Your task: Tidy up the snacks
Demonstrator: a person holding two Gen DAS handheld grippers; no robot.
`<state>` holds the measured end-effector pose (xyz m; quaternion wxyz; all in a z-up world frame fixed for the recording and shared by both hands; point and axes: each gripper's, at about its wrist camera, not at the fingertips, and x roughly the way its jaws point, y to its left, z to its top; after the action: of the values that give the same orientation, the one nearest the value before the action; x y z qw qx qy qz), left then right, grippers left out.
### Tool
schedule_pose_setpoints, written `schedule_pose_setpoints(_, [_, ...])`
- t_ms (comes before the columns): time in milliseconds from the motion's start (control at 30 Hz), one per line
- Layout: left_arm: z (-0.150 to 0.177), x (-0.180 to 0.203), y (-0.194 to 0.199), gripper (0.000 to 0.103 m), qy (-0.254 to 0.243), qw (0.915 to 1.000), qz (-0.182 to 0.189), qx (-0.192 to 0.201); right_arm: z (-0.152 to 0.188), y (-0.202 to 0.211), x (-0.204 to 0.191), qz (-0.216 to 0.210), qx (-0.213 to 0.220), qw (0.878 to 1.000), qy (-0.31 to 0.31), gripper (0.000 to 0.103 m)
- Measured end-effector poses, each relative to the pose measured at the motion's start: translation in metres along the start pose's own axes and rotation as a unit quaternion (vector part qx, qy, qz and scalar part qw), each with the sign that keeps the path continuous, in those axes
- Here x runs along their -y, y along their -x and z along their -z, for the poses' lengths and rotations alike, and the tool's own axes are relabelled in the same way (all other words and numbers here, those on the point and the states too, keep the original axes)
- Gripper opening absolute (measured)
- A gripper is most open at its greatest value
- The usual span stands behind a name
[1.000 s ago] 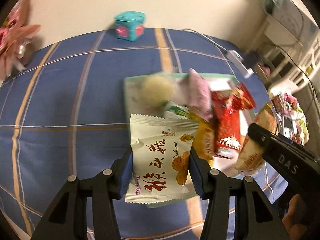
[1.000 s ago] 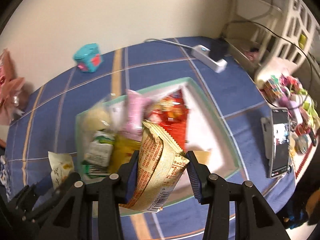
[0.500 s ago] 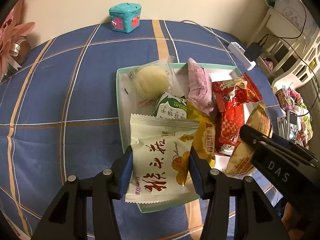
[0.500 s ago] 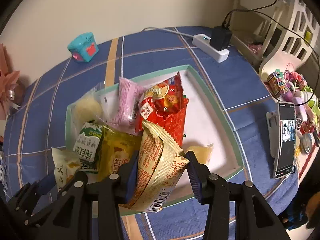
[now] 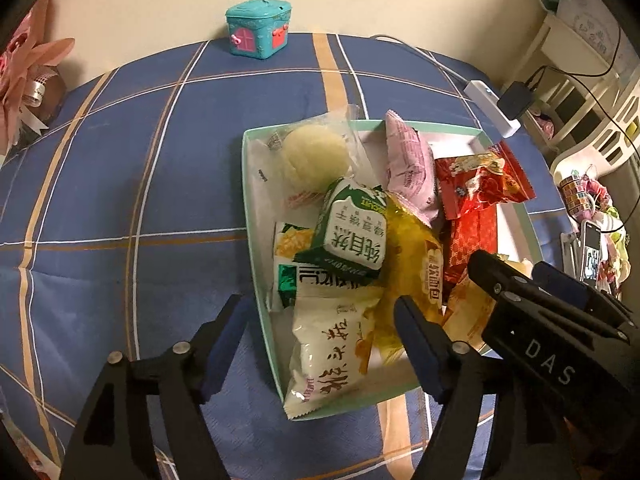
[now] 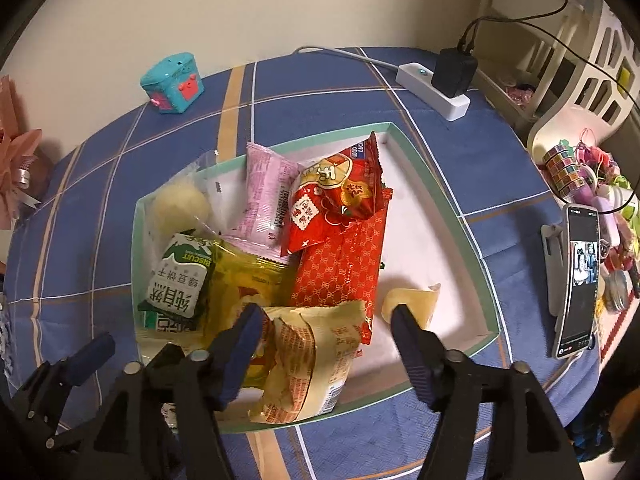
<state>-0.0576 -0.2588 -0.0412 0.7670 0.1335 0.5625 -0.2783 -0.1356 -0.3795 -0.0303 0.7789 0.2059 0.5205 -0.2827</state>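
A mint-rimmed white tray (image 5: pixel 256 240) (image 6: pixel 456 216) on the blue plaid tablecloth holds several snack packs. My left gripper (image 5: pixel 322 326) is open over the tray's near left corner. A white pack with red characters (image 5: pixel 328 356) lies loose between its jaws, against the tray's rim. My right gripper (image 6: pixel 326 320) is open. A tan crumpled pack (image 6: pixel 308 364) lies loose between its jaws at the tray's near edge. A green biscuit pack (image 5: pixel 352 232) (image 6: pixel 180 280), a yellow pack (image 5: pixel 412 264), a pink pack (image 6: pixel 264 192) and red packs (image 6: pixel 340 216) fill the tray.
A teal toy box (image 5: pixel 258 28) (image 6: pixel 172 78) stands at the table's far edge. A white power strip with a black plug (image 6: pixel 440 80) lies at the far right. A phone on a stand (image 6: pixel 576 284) and trinkets sit right. Pink paper flowers (image 5: pixel 24 68) are far left.
Both grippers have opened and let go of their packs, which now lie in the tray. Both have drawn closer to the tray.
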Motion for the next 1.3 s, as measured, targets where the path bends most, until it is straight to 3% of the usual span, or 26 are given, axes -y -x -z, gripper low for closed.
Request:
schedule_pose_setpoints(233, [0.000,-0.010,0.002,0.085,0.013,0.9997,-0.022,-0.002,0.000,0.000,0.000,-0.002,-0.003,1.000,-0.002,0.082])
schedule_pose_setpoints(367, [0.000,-0.019,0.004,0.085,0.027,0.9994,-0.023,-0.002,-0.001,0.002,0.002,-0.004,0.000,1.000,-0.008,0.082])
schedule_pose_setpoints(800, [-0.002,-0.063,0.012,0.085,0.094,0.9924,-0.077,0.016,0.000,0.004,-0.002,-0.009,0.000,1.000,-0.007,0.082])
schedule_pose_setpoints(1167, [-0.001,-0.072,0.015,0.088,0.104,0.9909,-0.082,0.020,0.002,0.006,-0.009,-0.010,0.001,1.000,-0.001,0.082])
schedule_pose_setpoints(1233, [0.000,-0.072,0.014,0.098,0.102,0.9908,-0.086,0.022,0.003,0.006,-0.011,-0.010,0.001,1.000,0.000,0.095])
schedule_pose_setpoints(1300, [0.000,-0.074,0.014,0.100,0.100,0.9903,-0.092,0.025,0.004,0.006,-0.012,-0.006,0.003,1.000,0.002,0.103])
